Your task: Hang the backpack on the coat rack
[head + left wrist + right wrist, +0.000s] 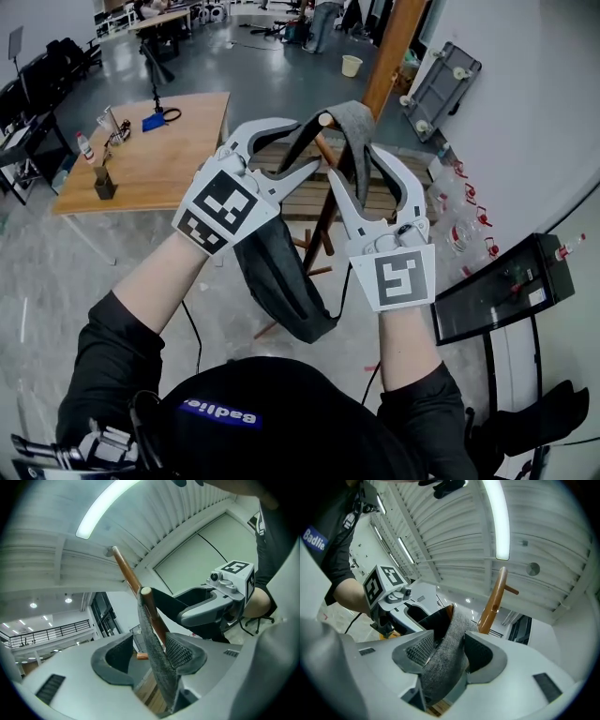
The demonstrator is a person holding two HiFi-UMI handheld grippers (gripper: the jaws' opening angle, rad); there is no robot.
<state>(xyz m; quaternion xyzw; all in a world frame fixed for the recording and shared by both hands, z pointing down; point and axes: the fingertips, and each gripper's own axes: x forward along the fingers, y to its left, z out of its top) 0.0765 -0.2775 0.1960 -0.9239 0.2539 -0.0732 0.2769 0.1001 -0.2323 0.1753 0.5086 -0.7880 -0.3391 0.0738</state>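
Overhead, the backpack (281, 281) hangs below a coat rack (389, 56) peg (324, 119), its grey strap (352, 117) looped over that peg. The left gripper (302, 145) and right gripper (354, 161) flank the peg, jaws apart, with the strap passing unclamped between each pair.

The left forearm (164, 281) and right forearm (405, 342) rise from the lower frame toward its centre. The left tongs (307, 145) and right tongs (353, 161) sit side by side, both with jaws spread wide.

Ahead, the coat rack pole (392, 52) and draped backpack strap (352, 117) block passage; open floor (272, 70) left of the rack; wall (534, 103) near on its right.
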